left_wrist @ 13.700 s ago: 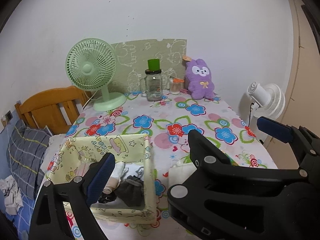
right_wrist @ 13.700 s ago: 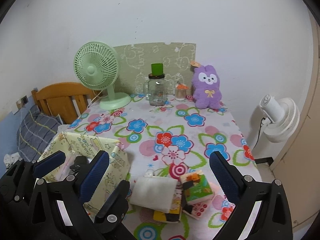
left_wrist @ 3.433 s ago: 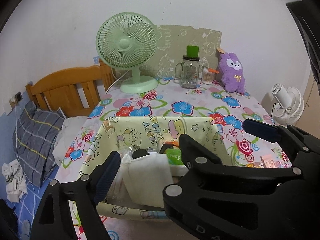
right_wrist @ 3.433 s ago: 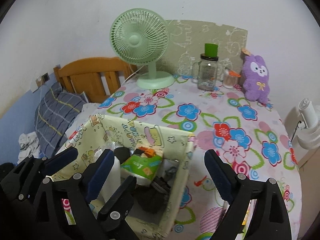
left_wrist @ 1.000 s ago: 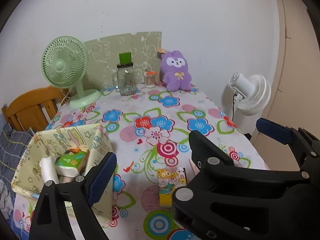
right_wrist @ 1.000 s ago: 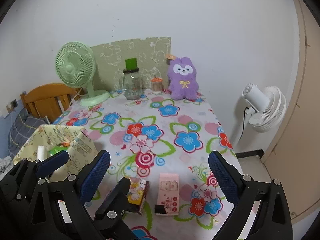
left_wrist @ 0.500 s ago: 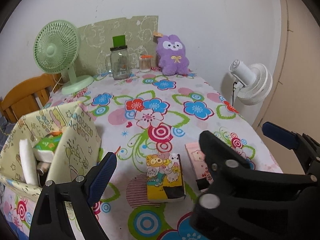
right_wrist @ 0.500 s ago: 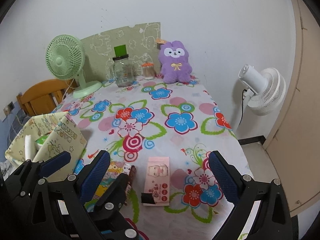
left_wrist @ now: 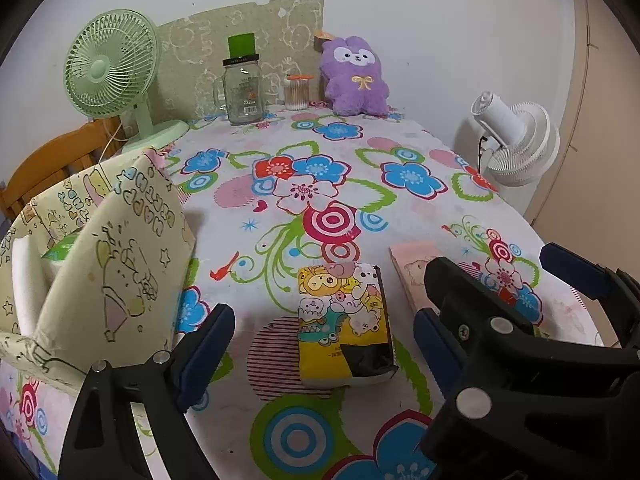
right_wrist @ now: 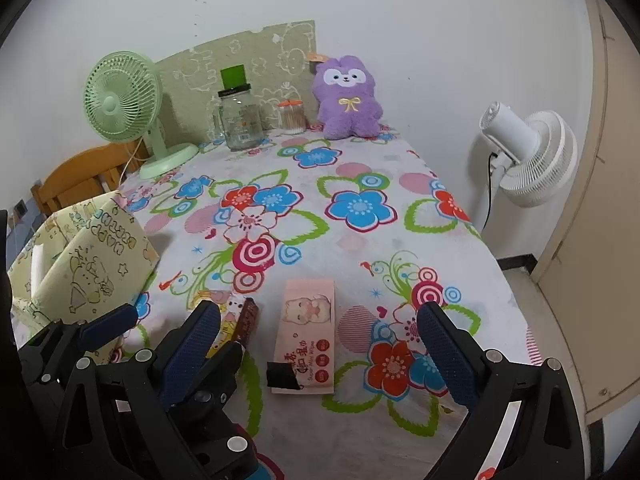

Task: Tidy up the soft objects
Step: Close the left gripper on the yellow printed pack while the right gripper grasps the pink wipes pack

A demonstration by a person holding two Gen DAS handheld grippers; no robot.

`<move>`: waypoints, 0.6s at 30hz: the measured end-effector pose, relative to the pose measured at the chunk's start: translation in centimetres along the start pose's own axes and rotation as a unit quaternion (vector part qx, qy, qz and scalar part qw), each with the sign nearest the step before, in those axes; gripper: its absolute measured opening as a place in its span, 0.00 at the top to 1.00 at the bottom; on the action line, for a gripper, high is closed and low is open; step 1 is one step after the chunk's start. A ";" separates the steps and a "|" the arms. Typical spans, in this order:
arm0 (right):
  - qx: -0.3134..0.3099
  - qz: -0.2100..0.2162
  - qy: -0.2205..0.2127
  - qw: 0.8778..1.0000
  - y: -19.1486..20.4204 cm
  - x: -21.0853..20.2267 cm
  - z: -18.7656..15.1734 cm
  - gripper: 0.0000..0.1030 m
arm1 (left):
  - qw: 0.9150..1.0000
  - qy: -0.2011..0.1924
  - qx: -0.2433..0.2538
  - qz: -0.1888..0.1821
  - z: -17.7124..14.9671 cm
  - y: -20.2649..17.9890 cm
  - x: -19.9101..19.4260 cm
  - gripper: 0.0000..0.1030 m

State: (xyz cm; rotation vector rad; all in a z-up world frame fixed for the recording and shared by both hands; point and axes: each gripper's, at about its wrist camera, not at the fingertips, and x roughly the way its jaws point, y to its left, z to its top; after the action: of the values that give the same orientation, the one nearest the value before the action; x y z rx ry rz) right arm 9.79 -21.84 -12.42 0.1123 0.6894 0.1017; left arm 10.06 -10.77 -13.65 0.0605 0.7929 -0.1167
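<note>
A yellow cartoon-printed tissue pack (left_wrist: 344, 320) lies flat on the flowered tablecloth (left_wrist: 248, 248), and my left gripper (left_wrist: 320, 344) hangs just above it, open, the pack showing between its blue pads. To the right of it lies a pink wipes pack (right_wrist: 308, 336) (left_wrist: 408, 264). My right gripper (right_wrist: 320, 348) hovers over that one, open and holding nothing. The pale yellow fabric box (left_wrist: 112, 264) (right_wrist: 80, 272) stands at the left with a white roll and a green pack inside. A purple plush toy (left_wrist: 356, 80) sits at the table's far end.
A green desk fan (left_wrist: 108, 72), a glass jar with a green lid (left_wrist: 242, 88) and a small swab jar (left_wrist: 298, 92) stand along the back wall. A white floor fan (right_wrist: 528, 152) is past the table's right edge. A wooden headboard (right_wrist: 80, 176) is at the left.
Both grippers have sunk toward the table and tilted down, so the two packs look larger and nearer. Both stay open and neither pack has moved.
</note>
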 end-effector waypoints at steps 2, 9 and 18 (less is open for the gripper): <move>0.000 -0.002 0.000 1.000 -0.1 0.2 -0.2 0.03 | 1.000 0.004 0.002 0.002 -0.1 0.0 0.3 0.12; 0.011 0.001 0.017 1.000 -0.6 1.3 -0.6 0.03 | 1.000 0.023 0.007 -0.001 -0.2 -0.4 1.6 0.25; 0.011 0.001 0.029 1.000 -0.6 2.2 -0.7 0.03 | 0.999 0.039 0.005 -0.021 -0.3 -0.5 2.6 0.46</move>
State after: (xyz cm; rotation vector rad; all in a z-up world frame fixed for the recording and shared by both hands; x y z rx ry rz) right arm 11.07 -22.09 -14.45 0.1310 0.7490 0.1005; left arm 11.60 -11.41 -15.65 0.0594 0.8726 -0.1587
